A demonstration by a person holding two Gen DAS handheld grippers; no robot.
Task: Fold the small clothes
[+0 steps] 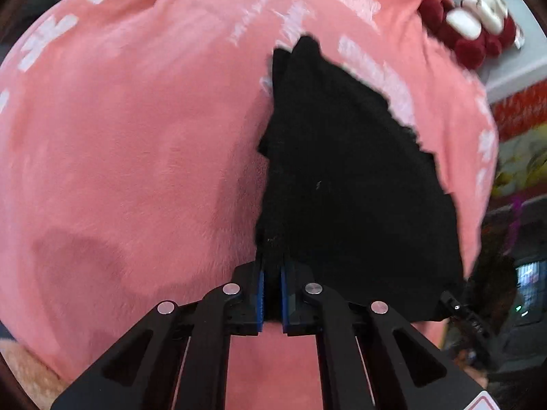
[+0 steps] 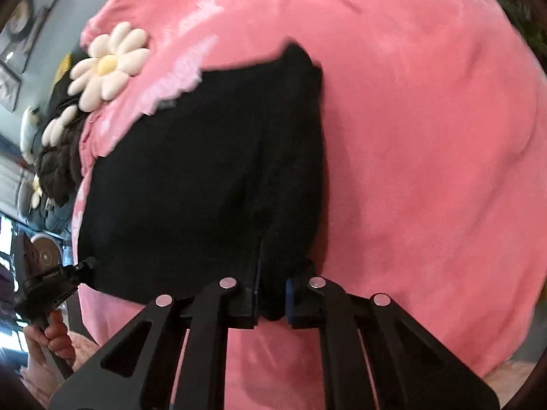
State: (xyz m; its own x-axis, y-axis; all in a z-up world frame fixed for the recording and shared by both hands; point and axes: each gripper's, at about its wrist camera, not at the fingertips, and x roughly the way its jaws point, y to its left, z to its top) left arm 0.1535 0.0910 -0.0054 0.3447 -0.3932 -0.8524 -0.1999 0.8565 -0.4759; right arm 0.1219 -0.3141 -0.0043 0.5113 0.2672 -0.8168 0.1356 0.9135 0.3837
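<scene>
A small black garment (image 1: 342,177) lies spread over a pink fleece blanket (image 1: 136,136). My left gripper (image 1: 272,299) is shut on the garment's near left edge, with black cloth bunched between its blue pads. In the right wrist view the same black garment (image 2: 205,188) stretches to the left, and my right gripper (image 2: 271,299) is shut on its near right edge. The cloth spans between the two grippers. The left gripper (image 2: 51,280) shows at the left edge of the right wrist view, in a person's hand (image 2: 56,338).
The pink blanket (image 2: 427,136) carries white printed marks. A red and white plush thing (image 1: 478,27) sits at its far right corner. A white daisy cushion (image 2: 106,65) and a dark brown cushion (image 2: 58,167) lie at the left. Room clutter shows beyond the blanket's edges.
</scene>
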